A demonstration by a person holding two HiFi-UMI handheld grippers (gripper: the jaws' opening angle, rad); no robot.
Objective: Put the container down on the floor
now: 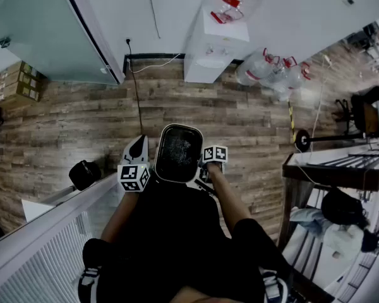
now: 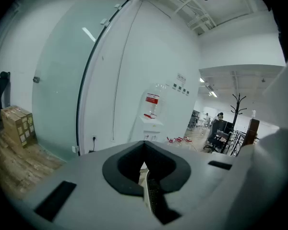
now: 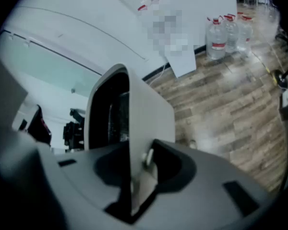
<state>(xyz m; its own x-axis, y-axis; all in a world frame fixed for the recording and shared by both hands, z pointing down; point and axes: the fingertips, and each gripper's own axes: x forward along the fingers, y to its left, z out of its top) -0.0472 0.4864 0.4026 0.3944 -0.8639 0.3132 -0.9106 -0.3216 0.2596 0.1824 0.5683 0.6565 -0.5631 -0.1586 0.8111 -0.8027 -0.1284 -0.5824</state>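
The container (image 1: 178, 153), a white bin with a dark mesh inside, hangs above the wood floor (image 1: 252, 125) in front of the person's legs, mouth facing the head camera. My left gripper (image 1: 149, 166) is shut on its left rim. My right gripper (image 1: 202, 168) is shut on its right rim. In the right gripper view the container (image 3: 145, 114) has its white wall standing between the jaws of the right gripper (image 3: 137, 178). In the left gripper view only a thin meshed edge of the container (image 2: 151, 198) shows in the jaw notch of the left gripper (image 2: 146, 176).
A water dispenser (image 1: 215, 43) stands against the far wall, with water bottles (image 1: 273, 68) beside it. A cable (image 1: 138, 100) runs across the floor. Cardboard boxes (image 1: 14, 82) sit far left, a black object (image 1: 84, 174) and a white panel (image 1: 44, 245) near left, a dark table (image 1: 331, 169) right.
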